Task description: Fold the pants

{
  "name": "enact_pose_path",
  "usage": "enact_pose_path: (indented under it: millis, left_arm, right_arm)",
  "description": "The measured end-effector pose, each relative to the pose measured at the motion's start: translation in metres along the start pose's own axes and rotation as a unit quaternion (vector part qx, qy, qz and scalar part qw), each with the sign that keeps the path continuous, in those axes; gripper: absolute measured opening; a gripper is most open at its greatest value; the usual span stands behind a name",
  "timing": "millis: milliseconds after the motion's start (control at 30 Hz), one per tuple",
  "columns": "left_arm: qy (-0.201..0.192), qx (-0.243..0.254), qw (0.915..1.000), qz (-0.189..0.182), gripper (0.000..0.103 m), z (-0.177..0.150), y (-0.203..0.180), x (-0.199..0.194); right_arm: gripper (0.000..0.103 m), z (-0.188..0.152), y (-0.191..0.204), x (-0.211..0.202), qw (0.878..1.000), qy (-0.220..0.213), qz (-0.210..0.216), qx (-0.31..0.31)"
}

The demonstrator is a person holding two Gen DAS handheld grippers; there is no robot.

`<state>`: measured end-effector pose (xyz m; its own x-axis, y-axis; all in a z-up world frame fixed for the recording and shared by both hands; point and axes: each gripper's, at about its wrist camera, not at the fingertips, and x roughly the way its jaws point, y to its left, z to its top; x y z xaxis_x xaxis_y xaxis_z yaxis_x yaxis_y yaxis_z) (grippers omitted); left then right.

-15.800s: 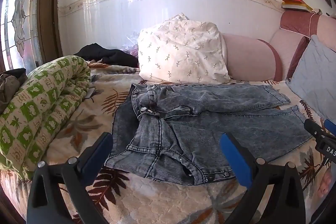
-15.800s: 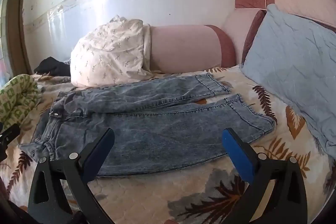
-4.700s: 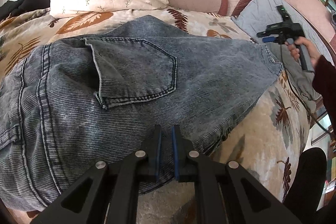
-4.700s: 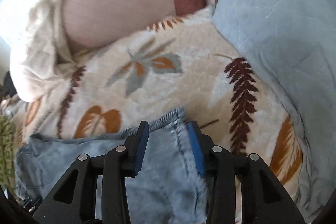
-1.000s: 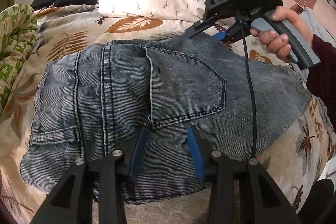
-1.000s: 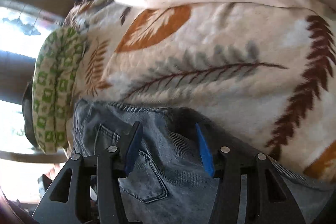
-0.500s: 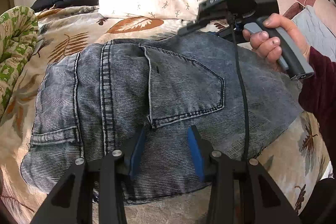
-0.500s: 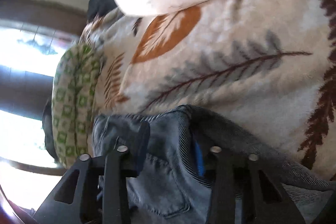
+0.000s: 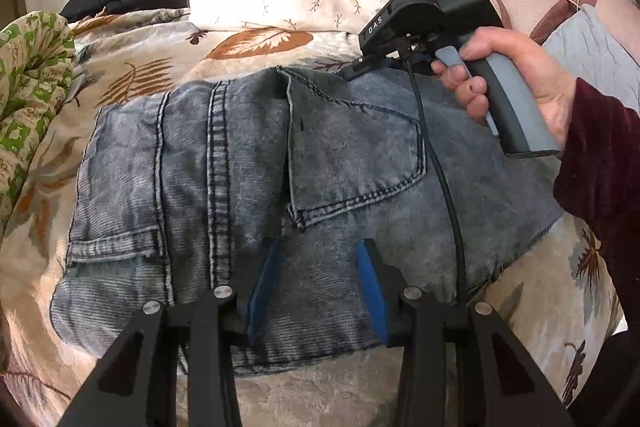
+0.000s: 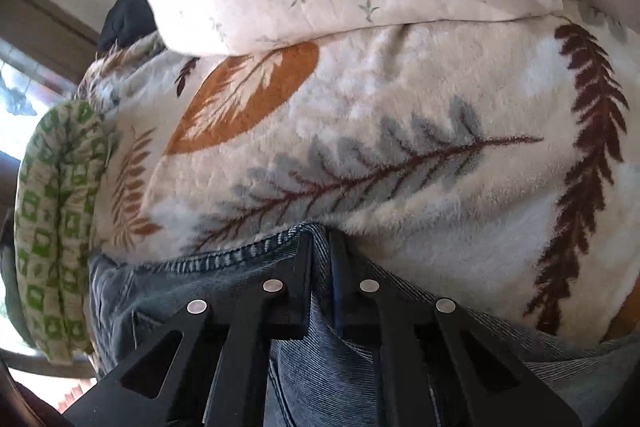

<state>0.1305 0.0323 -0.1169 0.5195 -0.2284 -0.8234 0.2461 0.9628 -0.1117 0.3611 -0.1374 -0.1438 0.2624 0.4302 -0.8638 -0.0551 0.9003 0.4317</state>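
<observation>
A: While the left gripper hovers over the near edge of the jeans, are its jaws on anything?

B: No. They stand partly open, blue pads either side of bare denim, likely waiting to pinch that edge. The jeans lie on the leaf-print blanket, back pocket up. "DAS" is printed on the right gripper, held in a hand.

A: And from the right wrist?

B: The right gripper is clamped tight on the jeans' far hem, probably to lift it for the next fold. No writing there.
</observation>
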Motion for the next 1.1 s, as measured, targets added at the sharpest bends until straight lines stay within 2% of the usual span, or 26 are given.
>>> enact_pose_path:
  millis: [200, 233, 300, 333, 367, 433, 533, 600, 667, 767, 833, 967, 1100]
  left_arm:
    - [-0.006, 0.017, 0.9998, 0.012, 0.044, -0.003, -0.004, 0.001]
    - [-0.007, 0.007, 0.9999, 0.004, 0.044, -0.003, -0.001, 0.0]
    - [-0.008, -0.007, 0.9999, -0.008, 0.044, -0.002, 0.005, -0.002]
    - [-0.009, -0.012, 0.9998, -0.013, 0.044, -0.002, 0.007, -0.004]
    - [-0.011, -0.019, 0.9996, -0.016, 0.044, -0.001, 0.009, -0.006]
    - [-0.02, -0.026, 0.9994, -0.011, 0.044, -0.001, 0.011, -0.011]
    - [-0.035, -0.027, 0.9989, 0.012, 0.044, 0.001, 0.015, -0.018]
    - [-0.038, -0.032, 0.9986, 0.017, 0.044, 0.001, 0.018, -0.021]
    - [-0.037, -0.031, 0.9985, 0.026, 0.044, 0.0, 0.019, -0.022]
    - [-0.038, -0.012, 0.9973, 0.062, 0.044, -0.002, 0.017, -0.021]
    - [-0.027, -0.016, 0.9978, 0.059, 0.044, -0.003, 0.023, -0.017]
    - [-0.008, -0.018, 0.9985, 0.051, 0.044, -0.006, 0.03, -0.008]
    - [-0.005, -0.01, 0.9985, 0.054, 0.044, -0.007, 0.028, -0.007]
  right_arm:
    - [0.004, 0.0, -0.011, 0.0, 0.999, -0.008, 0.024, 0.044]
    - [0.006, 0.0, -0.013, -0.002, 0.998, -0.007, 0.033, 0.054]
    - [0.018, 0.0, -0.016, -0.013, 0.996, -0.012, 0.052, 0.069]
    - [0.022, -0.001, -0.017, -0.021, 0.996, -0.024, 0.047, 0.074]
    - [0.026, -0.002, -0.017, -0.031, 0.995, -0.043, 0.042, 0.074]
    - [0.026, -0.004, -0.016, -0.057, 0.994, -0.073, 0.06, 0.061]
    - [0.027, -0.008, -0.011, -0.085, 0.993, -0.092, 0.054, 0.045]
    - [0.027, -0.013, -0.003, -0.093, 0.995, -0.086, 0.046, 0.025]
    - [0.027, -0.018, 0.005, -0.088, 0.997, -0.06, 0.04, 0.017]
    - [0.027, -0.031, 0.016, -0.067, 0.999, -0.026, 0.028, 0.0]
    - [0.027, -0.036, 0.016, -0.048, 1.0, -0.012, 0.012, 0.006]
    - [0.024, -0.032, 0.001, -0.018, 0.999, -0.025, -0.021, 0.04]
    - [0.024, -0.028, -0.006, -0.017, 0.997, -0.028, -0.006, 0.069]
